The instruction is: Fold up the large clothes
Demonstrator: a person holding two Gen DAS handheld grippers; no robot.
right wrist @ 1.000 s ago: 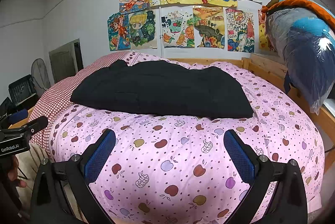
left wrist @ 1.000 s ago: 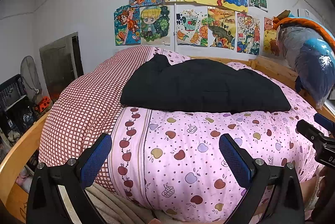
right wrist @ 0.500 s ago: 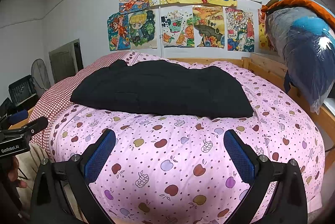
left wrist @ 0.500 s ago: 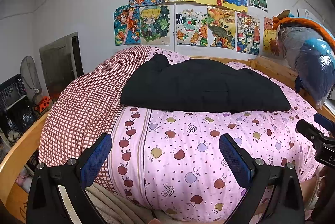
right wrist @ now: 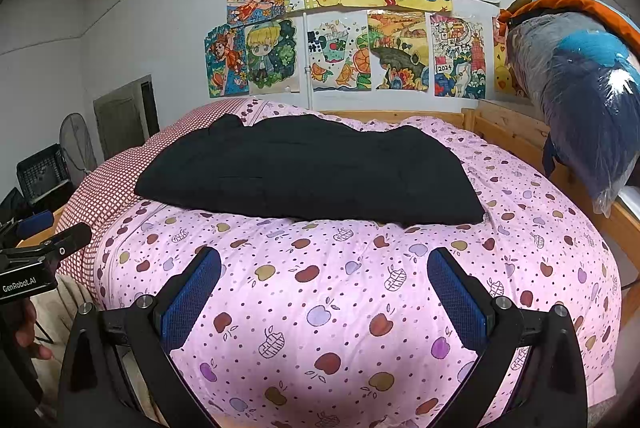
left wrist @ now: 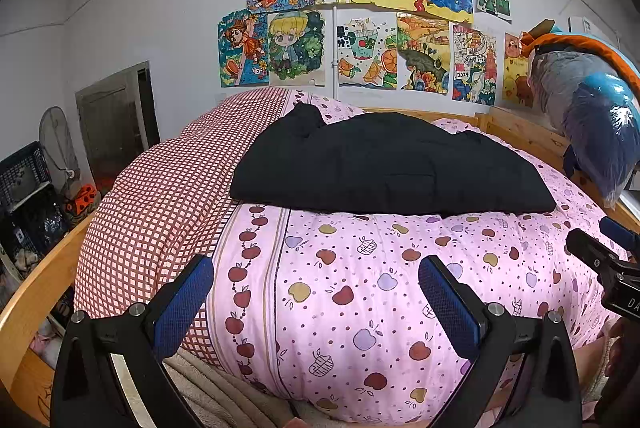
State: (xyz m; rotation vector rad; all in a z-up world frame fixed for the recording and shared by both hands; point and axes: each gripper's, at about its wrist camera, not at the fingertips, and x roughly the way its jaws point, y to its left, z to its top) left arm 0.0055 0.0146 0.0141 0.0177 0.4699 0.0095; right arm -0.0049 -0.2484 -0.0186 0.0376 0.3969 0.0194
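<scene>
Black garment (left wrist: 384,164) lies as a flat rectangle on the bed's far half, apart from both claws. Left claw (left wrist: 316,292) and right claw (right wrist: 324,284) gape wide, empty. Fits either awaiting folds or already folded.

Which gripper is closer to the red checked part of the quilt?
Left. The left gripper is open just beside the red checked part; the right gripper is open further right, over the apple-print quilt.
</scene>
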